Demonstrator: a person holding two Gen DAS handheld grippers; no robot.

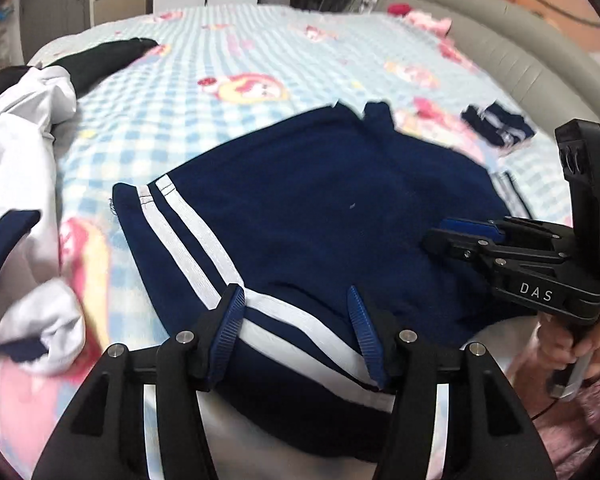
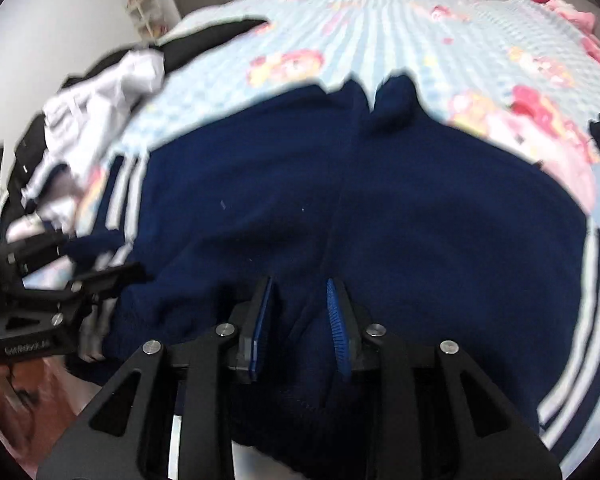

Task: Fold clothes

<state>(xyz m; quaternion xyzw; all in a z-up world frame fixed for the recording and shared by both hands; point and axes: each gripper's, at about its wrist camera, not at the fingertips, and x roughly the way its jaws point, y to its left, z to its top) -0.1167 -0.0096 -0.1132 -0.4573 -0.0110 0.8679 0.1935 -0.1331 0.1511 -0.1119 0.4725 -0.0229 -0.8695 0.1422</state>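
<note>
A bed (image 1: 300, 52) covered in a blue-checked cartoon sheet fills the room, with a grey padded edge along one side. A navy garment with white stripes (image 1: 320, 208) lies spread across the near half of the bed.

The left gripper (image 1: 296, 332) hovers over the garment's striped near edge, jaws standing well apart with nothing pinched between the pads. The right gripper (image 2: 298, 324) hangs over the plain navy cloth near the front hem, jaws partly open, the fabric lying loose beneath them and not clamped.

For a tidy fold, each gripper should probably take a matching corner of the hem and keep the edge taut.

A heap of white clothes (image 1: 24, 128) crowds one side and small dark items (image 1: 496, 128) lie on the other; beyond the garment the sheet is bare, leaving room to fold forward.
</note>
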